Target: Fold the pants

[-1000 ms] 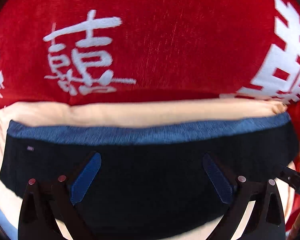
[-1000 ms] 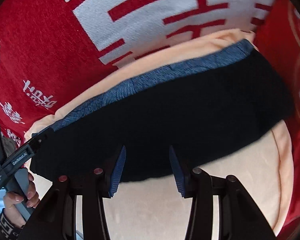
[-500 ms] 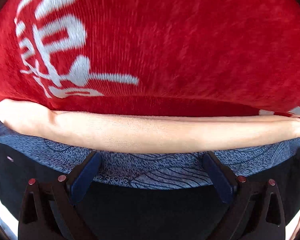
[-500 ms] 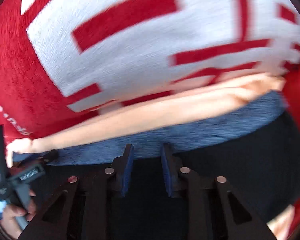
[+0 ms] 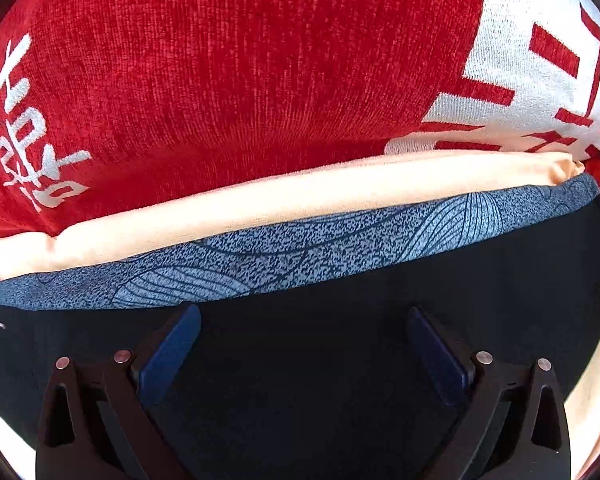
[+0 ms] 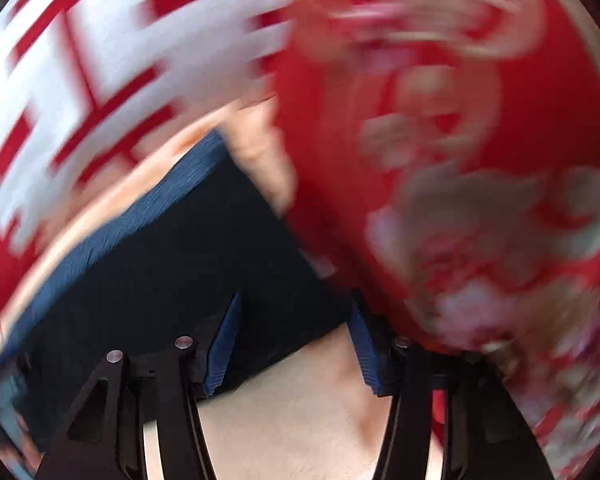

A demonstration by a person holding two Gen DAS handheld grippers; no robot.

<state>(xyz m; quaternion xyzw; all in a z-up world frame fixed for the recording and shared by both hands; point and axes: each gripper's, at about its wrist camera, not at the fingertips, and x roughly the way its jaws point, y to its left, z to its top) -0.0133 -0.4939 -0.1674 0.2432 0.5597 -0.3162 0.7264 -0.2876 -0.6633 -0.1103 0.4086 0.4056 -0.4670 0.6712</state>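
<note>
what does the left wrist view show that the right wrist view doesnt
Only the left wrist view: the fine wave print on the pants' blue band, sharply in focus, small white lettering on the red blanket, and the left gripper wide open over the dark fabric.

Only the right wrist view: the side edge of the dark pants, blurred flowery patterning on the blanket, and the right gripper, its fingers opening, not pressing on the cloth.

Both: the pants, the peach cloth beneath, and the large white character.

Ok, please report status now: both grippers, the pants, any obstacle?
Left gripper open over the pants. Right gripper opening, nothing gripped, at the pants' corner. Peach cloth underneath; no obstacle seen.
</note>
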